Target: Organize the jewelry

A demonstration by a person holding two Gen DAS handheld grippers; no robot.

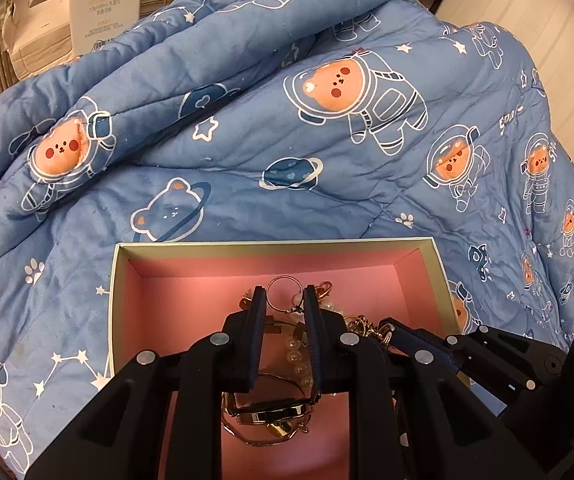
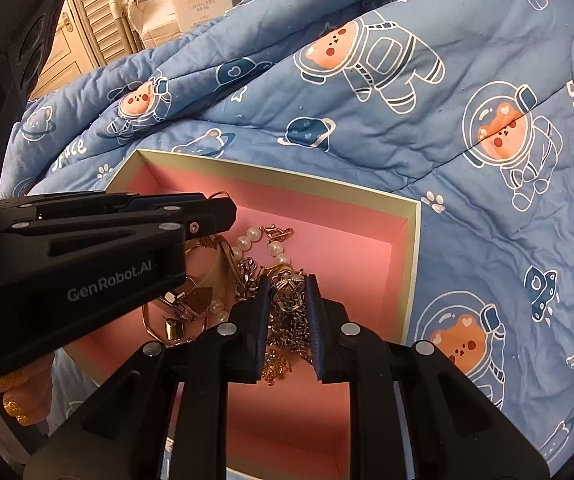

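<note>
Jewelry heap (image 2: 263, 280) of pearls, chains and gold clasps lies in the near half of the pink-lined box (image 1: 327, 250), which rests on the blue bear-print quilt (image 1: 327, 152). Your left gripper (image 1: 285, 292) and right gripper (image 2: 287, 280) hang over the heap, jaws nearly closed, nothing visibly gripped
</note>
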